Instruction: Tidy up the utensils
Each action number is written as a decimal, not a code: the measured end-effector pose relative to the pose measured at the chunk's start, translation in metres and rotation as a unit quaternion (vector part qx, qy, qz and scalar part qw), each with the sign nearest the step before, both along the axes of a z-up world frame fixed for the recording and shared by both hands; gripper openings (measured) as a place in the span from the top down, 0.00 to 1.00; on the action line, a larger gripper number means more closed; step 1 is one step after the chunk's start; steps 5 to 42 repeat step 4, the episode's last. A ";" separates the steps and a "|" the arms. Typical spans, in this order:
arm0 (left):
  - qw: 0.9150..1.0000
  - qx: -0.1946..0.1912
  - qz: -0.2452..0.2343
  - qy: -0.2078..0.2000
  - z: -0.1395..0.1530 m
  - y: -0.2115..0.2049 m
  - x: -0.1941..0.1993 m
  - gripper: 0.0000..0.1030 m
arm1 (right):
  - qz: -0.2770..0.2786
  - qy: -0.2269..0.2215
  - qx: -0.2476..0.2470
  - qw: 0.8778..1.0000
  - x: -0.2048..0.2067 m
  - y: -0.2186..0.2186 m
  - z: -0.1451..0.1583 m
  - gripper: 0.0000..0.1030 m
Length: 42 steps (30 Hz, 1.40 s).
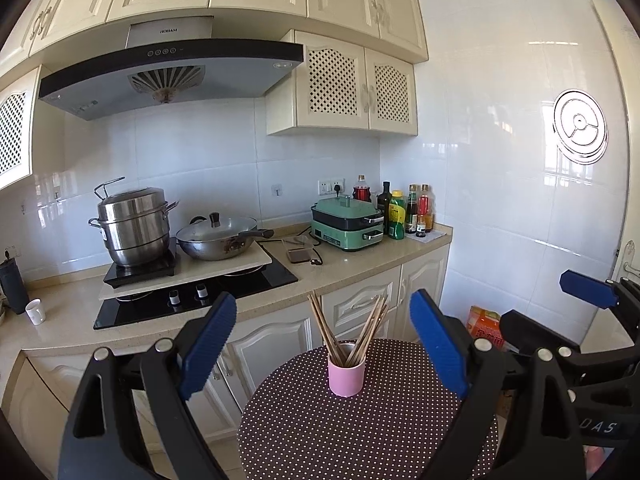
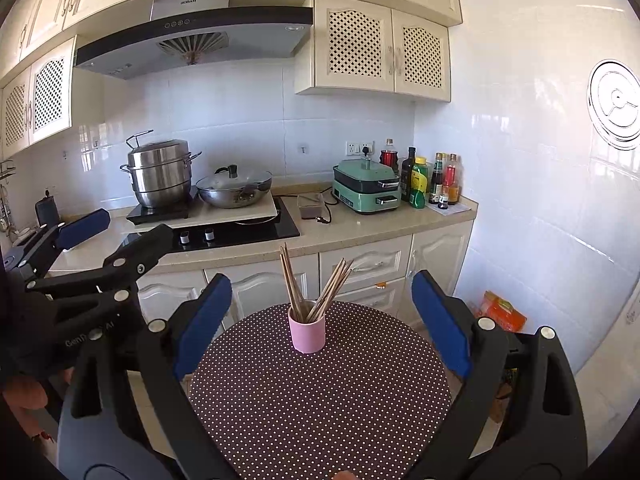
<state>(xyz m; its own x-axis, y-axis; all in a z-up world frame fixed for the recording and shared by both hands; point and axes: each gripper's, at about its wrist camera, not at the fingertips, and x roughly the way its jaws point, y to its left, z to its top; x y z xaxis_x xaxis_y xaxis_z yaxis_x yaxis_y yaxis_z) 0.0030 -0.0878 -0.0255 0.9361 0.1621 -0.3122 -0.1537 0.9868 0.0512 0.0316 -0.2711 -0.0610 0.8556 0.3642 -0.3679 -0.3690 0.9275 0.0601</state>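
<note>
Left wrist view: a round polka-dot tabletop (image 1: 360, 432) carries a pink cup (image 1: 346, 374) near its far edge, holding a bundle of wooden chopsticks (image 1: 348, 332) that fan out left and right above the rim. Nothing else stands on the cloth and nothing lies between either claw and the cup. Behind it runs a kitchen counter (image 1: 352, 264) with a steel steamer pot (image 1: 134, 228), a lidded wok (image 1: 218, 238), a green electric cooker (image 1: 347, 222) and a row of condiment bottles (image 1: 408, 210); an orange package (image 1: 485, 326) lies on the floor by the wall. The left claw (image 1: 322, 350) is level, spread wide and empty, pointing at the cup from well short of it. Right wrist view: the right claw (image 2: 322, 320) is likewise wide and empty, aimed at the cup; the left claw appears beside it at the left.
</note>
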 end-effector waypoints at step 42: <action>1.000 -0.011 0.004 0.016 -0.011 0.003 0.016 0.15 | 0.002 0.013 -0.004 1.000 0.017 0.002 -0.010 0.11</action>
